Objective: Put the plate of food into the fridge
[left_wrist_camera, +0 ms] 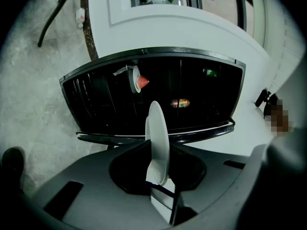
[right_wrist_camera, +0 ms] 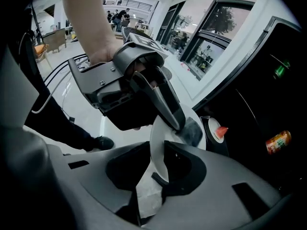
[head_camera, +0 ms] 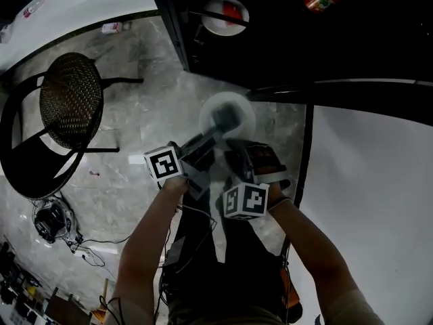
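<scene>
Left gripper (left_wrist_camera: pixel 158 150) and right gripper (right_wrist_camera: pixel 157 147), one in each of the person's hands, have their jaws nearly together, both clamped on the rim of a single thin, round, glossy white plate (left_wrist_camera: pixel 157 123). The plate is carried in the air before the open black fridge (left_wrist_camera: pixel 96 95) and is not yet inside. A dark patch on the plate's face, beside the left gripper's tip, may be the food, but it is too blurred to tell. The step in hand appears to be feeding the plate onto a shelf. That is best done with both grips level with each other, so the slick rim cannot twist, and steering clear of the small white dish of red food (left_wrist_camera: pixel 138 80) and the orange can (left_wrist_camera: pixel 181 103) already inside. Below lies a mottled grey stone floor (head_camera: pixel 128 114).
</scene>
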